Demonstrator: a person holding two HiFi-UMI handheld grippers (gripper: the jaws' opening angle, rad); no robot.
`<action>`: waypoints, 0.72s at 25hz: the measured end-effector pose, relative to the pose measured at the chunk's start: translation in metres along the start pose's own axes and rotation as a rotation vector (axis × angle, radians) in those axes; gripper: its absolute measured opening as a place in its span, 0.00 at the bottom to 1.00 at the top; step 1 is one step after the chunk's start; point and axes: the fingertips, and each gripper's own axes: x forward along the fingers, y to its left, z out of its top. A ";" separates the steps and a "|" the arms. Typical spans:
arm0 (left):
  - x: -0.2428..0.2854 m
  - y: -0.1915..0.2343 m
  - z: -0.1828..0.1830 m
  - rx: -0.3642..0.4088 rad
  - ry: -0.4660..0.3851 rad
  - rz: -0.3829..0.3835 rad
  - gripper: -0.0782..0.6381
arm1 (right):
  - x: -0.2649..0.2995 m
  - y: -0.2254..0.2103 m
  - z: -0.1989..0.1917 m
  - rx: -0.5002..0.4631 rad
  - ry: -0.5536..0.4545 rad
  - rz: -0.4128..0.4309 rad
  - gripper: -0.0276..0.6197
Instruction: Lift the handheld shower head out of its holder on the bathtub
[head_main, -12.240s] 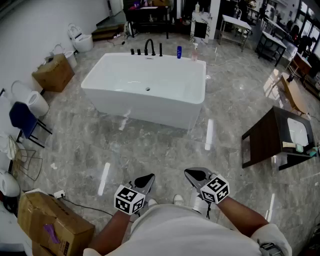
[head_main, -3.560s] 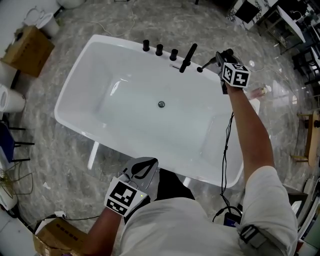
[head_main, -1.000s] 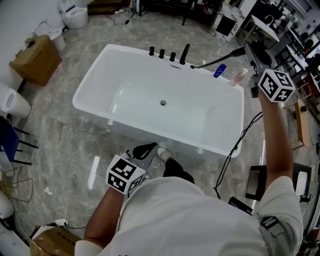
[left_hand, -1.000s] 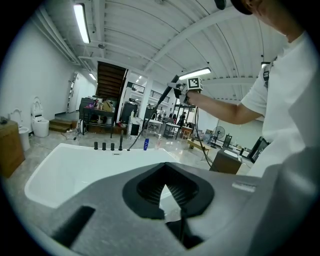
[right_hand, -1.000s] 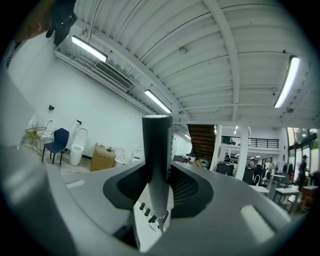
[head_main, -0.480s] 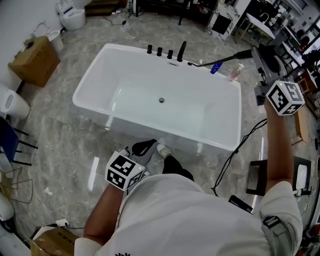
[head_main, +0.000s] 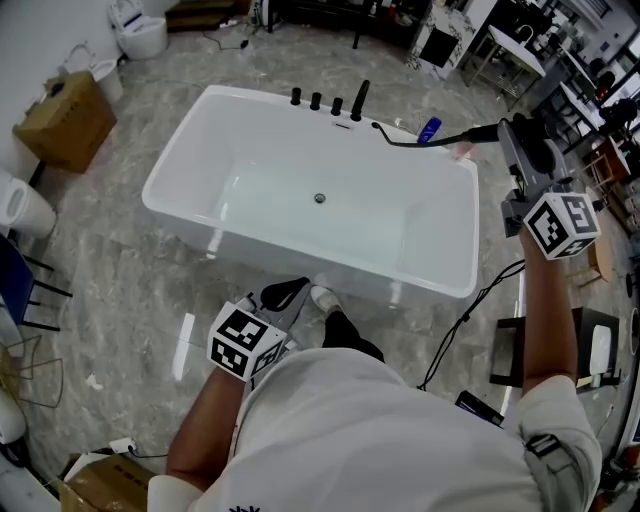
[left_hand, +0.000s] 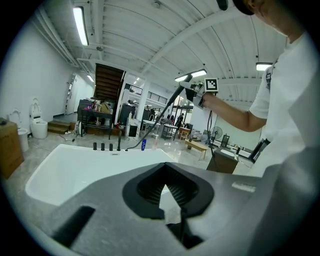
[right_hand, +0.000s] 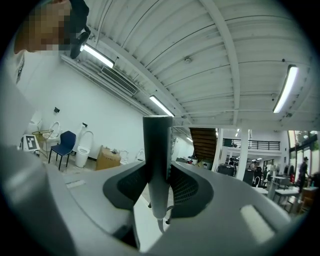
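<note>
**Head view and the two gripper views.** The handheld shower head (head_main: 478, 133) is being held clear of the bathtub (head_main: 172, 145), above and just beyond its far right corner. It is out of its holder and lying roughly level. Its black handle is being clamped between the jaws of the right gripper (head_main: 507, 135), which is being carried at the right of the scene, level and raised. In the right gripper view the handle (right_hand: 156, 145) is being pressed from both sides by the ribbed pads (right_hand: 182, 187) at a middling opening. One end is projecting past the jaw tips, and the hose end is hanging below them. A black hose (head_main: 400, 141) is being trailed leftward from the handle to the far rim, close to the row of black taps (head_main: 315, 100) and the spout (head_main: 358, 100). A blue bottle (head_main: 428, 128) is standing on the far rim just beneath the handle.

The left gripper (head_main: 285, 295) is being kept low at the near side of the tub, well apart from the shower head. In its own view its jaws (left_hand: 165, 200) are being held together, with nothing between them.
</note>
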 end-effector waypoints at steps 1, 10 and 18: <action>0.000 -0.001 0.000 -0.001 0.000 0.000 0.12 | -0.001 0.003 -0.005 0.008 0.007 0.003 0.27; -0.006 0.004 -0.003 -0.011 -0.005 0.018 0.12 | -0.012 0.032 -0.051 0.070 0.080 0.037 0.27; -0.010 0.002 0.001 -0.009 -0.017 0.020 0.12 | -0.019 0.053 -0.071 0.109 0.112 0.057 0.27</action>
